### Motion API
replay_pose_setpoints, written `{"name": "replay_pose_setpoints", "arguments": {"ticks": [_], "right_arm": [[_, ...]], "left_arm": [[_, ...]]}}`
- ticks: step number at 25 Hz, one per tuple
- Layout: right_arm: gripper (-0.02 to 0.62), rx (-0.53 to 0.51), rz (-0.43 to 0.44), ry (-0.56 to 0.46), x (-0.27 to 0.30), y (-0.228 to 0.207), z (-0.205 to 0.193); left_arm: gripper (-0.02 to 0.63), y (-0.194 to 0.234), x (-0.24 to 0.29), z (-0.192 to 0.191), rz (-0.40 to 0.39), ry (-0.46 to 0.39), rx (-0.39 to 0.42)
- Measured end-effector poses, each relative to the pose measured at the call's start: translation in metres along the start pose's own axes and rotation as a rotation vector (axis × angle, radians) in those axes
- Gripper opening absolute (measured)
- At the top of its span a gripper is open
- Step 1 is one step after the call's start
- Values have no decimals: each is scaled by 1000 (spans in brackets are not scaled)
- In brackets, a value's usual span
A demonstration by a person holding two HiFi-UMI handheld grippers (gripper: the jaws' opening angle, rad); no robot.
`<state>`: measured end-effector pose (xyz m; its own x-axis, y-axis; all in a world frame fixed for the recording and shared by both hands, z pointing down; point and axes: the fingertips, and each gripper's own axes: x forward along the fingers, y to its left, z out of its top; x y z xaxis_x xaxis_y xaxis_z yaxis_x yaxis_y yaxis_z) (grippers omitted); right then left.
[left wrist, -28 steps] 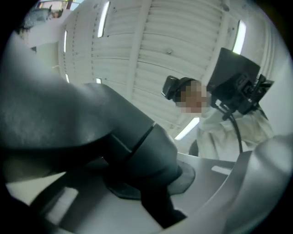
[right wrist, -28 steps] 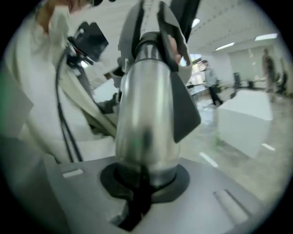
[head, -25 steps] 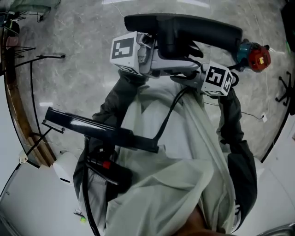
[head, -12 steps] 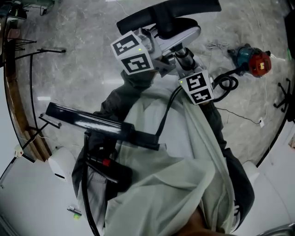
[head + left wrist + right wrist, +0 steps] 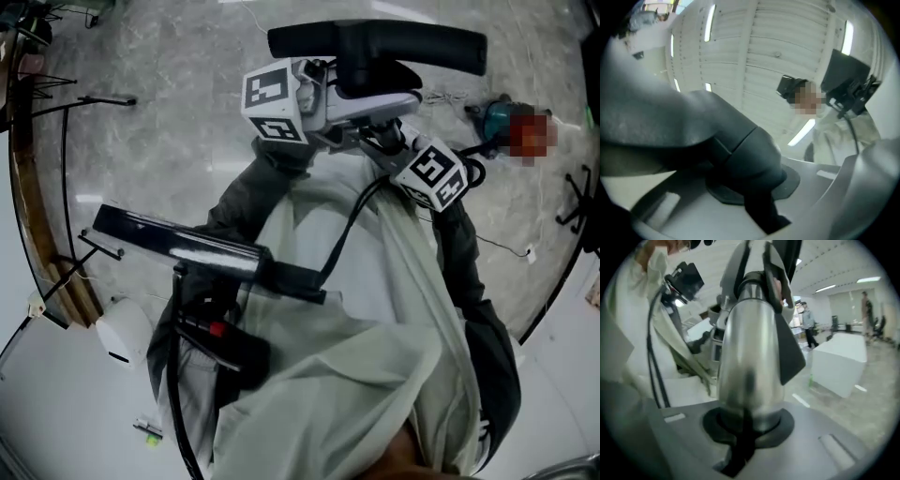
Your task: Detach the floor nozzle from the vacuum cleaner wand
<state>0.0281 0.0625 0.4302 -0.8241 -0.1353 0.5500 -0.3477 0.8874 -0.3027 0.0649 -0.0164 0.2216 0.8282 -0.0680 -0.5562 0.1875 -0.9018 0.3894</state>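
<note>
Jaws tight on floor nozzle (image 5: 422, 47) and wand (image 5: 750, 357), over grey marbled floor (image 5: 159, 159)

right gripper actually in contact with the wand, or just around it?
Touching. The right gripper view shows the silver wand seated against the black pad of the right gripper, with no gap between them.

Two in all: the left hand-held gripper (image 5: 349, 101) and the right hand-held gripper (image 5: 382, 141). Two marker cubes, a left cube (image 5: 272, 105) and a right cube (image 5: 437, 174). One black nozzle (image 5: 375, 42). One silver wand (image 5: 750, 352). One teal power tool (image 5: 495, 112) on the floor (image 5: 159, 159). Two people far off: a nearer person (image 5: 807, 326) and a farther person (image 5: 866, 308).
</note>
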Motion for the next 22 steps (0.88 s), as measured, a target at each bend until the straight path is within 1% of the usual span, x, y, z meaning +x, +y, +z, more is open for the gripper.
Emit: {"name": "replay_pose_setpoints", "arguments": {"ticks": [2,3,4,5,6,7,8,9,10,11,13,14,15,16,17,18,19,22], "right_arm": [[40,22,-254,27,0,-22,-2],[40,27,-360,43,-1,-31,-3],[40,28,-437,57,-2,-36,-4],[40,26,-483,67,-3,-39,-4],[40,20,-499,70,-5,-40,-3],[40,11,-488,65,-6,-39,-2],[40,0,-451,54,-7,-35,-1],[41,-14,-385,38,-7,-28,0],[41,-29,-287,18,-7,-17,0],[41,-44,-157,-1,-9,-3,0],[41,-70,141,-17,-14,30,-5],[40,-76,266,-17,-17,43,-8],[40,-73,349,-16,-19,51,-10],[41,-60,376,-14,-19,51,-10],[40,-39,347,-15,-18,46,-8],[40,-16,271,-15,-16,37,-7],[40,4,160,-11,-13,25,-6],[40,29,-227,26,-8,-11,-7]], "left_arm": [[77,28,-6,-2,269,11,-11],[77,39,-11,-3,403,22,-16],[77,48,-16,-4,512,33,-19],[77,53,-18,-5,579,42,-19],[75,53,-18,-5,596,50,-15],[75,49,-14,-5,567,54,-8],[75,42,-9,-5,502,56,1],[75,32,-4,-5,405,55,12],[75,17,1,-5,277,51,24],[75,-2,5,-5,121,47,34],[74,-44,7,-9,-209,57,47],[75,-61,5,-13,-331,70,47],[75,-68,5,-14,-398,76,41],[75,-66,5,-14,-403,69,30],[75,-56,7,-12,-357,53,17],[72,-42,9,-9,-271,37,5],[72,-27,10,-8,-163,29,-4],[72,12,4,-7,185,48,-7]]}}
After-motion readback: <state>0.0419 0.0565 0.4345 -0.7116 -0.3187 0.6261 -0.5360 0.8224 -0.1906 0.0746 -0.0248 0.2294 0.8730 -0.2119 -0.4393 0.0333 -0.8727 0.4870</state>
